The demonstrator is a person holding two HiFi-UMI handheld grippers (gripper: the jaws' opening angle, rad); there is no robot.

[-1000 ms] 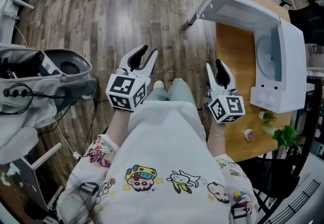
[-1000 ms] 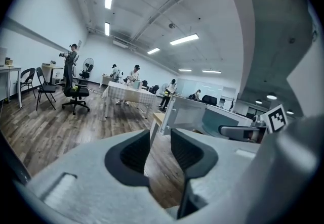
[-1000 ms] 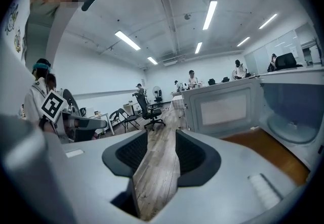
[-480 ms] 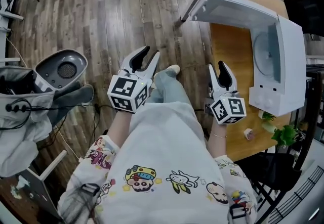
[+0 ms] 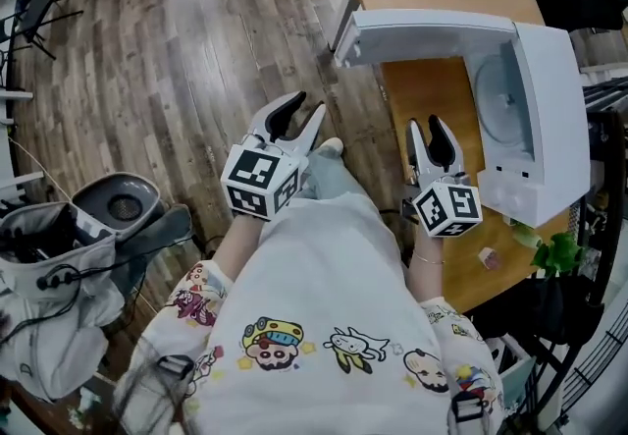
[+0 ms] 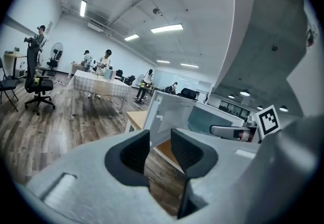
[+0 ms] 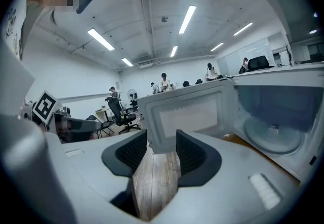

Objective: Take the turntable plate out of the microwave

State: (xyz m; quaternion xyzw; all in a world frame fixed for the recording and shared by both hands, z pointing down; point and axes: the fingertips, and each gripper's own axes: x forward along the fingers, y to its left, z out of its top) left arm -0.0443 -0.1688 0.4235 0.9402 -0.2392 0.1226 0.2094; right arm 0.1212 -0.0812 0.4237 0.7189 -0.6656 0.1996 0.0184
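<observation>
Office chair (image 6: 39,85) — green plant (image 5: 559,254)

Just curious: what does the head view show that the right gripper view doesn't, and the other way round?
Only the head view: a green plant beside the microwave, and a grey bundle with black cables at the left.
Only the right gripper view: the ceiling lights and distant people across the room.
Both: the white microwave, its door open, the turntable plate inside, the wood floor, and the right hand-held gripper, jaws apart and empty.
</observation>
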